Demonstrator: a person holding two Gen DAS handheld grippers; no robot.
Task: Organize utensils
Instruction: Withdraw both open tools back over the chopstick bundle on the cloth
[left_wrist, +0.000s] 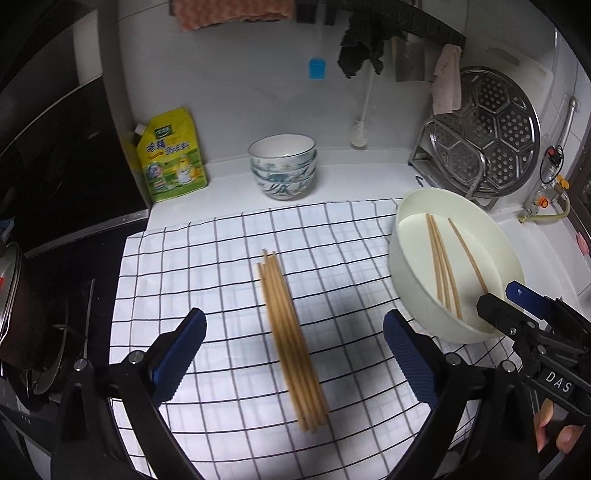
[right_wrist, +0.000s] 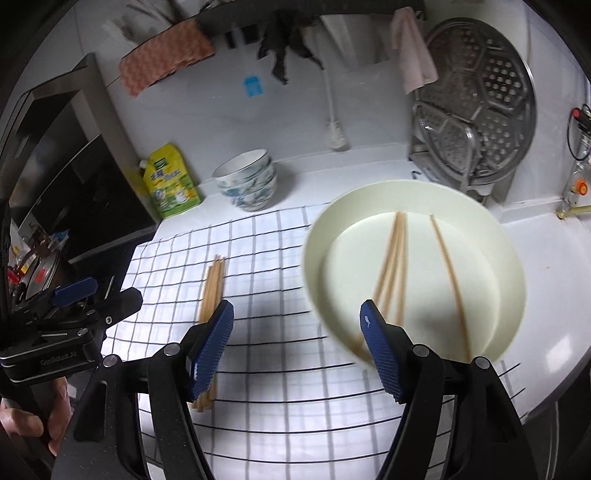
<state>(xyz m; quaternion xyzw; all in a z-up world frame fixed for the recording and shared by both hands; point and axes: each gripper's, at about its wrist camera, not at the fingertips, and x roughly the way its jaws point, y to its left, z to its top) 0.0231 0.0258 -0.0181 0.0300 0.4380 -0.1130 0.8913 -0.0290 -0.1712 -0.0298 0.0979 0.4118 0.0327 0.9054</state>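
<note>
White kitchen counter (left_wrist: 351, 173) w/ a checked cloth (left_wrist: 207, 258) spread on it. Bundle of chopsticks (left_wrist: 291, 339) lies on the cloth, approx. mid. Three more chopsticks (right_wrist: 391, 266) sit in the white bowl (right_wrist: 509, 266) at the cloth's right edge. Left claw (left_wrist: 293, 354) wide open over the bundle, nothing gripped. Right claw (right_wrist: 297, 347) also wide open, empty, near the bowl's front rim.

left wrist: down, close | right wrist: same | shared: checked cloth (left_wrist: 221, 258)

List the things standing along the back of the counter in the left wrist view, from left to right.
Yellow pouch → stacked bowls → white brush → steamer rack.
</note>
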